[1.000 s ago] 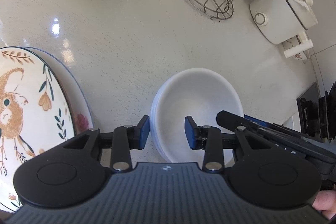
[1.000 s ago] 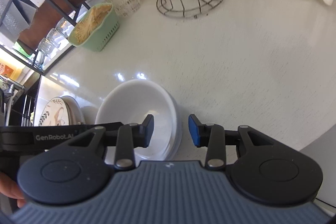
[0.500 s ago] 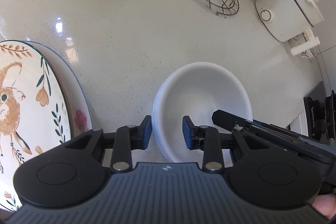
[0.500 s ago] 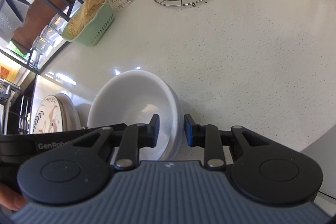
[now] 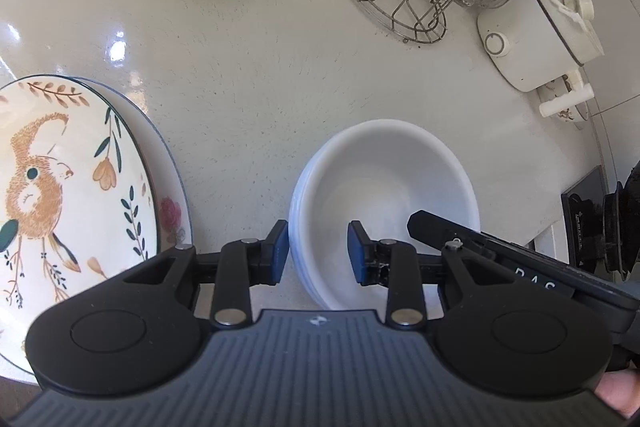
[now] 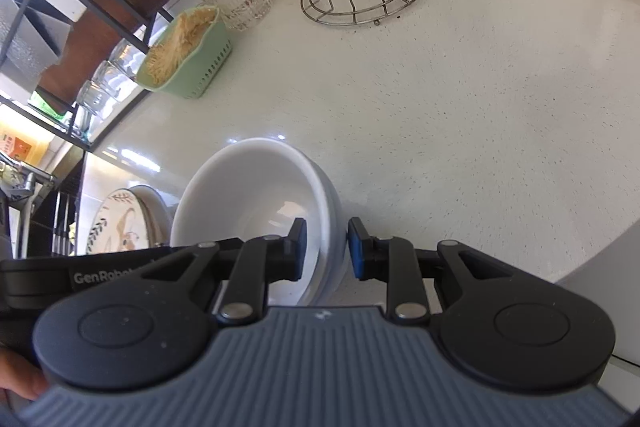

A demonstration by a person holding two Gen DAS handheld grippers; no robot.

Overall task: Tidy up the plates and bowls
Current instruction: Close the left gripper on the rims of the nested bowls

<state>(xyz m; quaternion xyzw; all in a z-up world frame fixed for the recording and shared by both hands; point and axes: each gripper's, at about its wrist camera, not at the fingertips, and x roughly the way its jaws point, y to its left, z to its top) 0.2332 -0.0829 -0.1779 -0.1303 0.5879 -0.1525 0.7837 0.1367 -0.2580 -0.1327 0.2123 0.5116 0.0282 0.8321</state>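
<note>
Both grippers' fingers have closed in, straddling the bowl stack rim.

Low in each frame, the left gripper and the right gripper both have jaws parted, fingers pointing up-frame.

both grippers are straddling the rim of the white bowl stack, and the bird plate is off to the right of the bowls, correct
Not quite. In the left wrist view, the bird plate lies to the left of the white bowl stack, not the right. The left gripper and right gripper do each straddle its rim.
</note>
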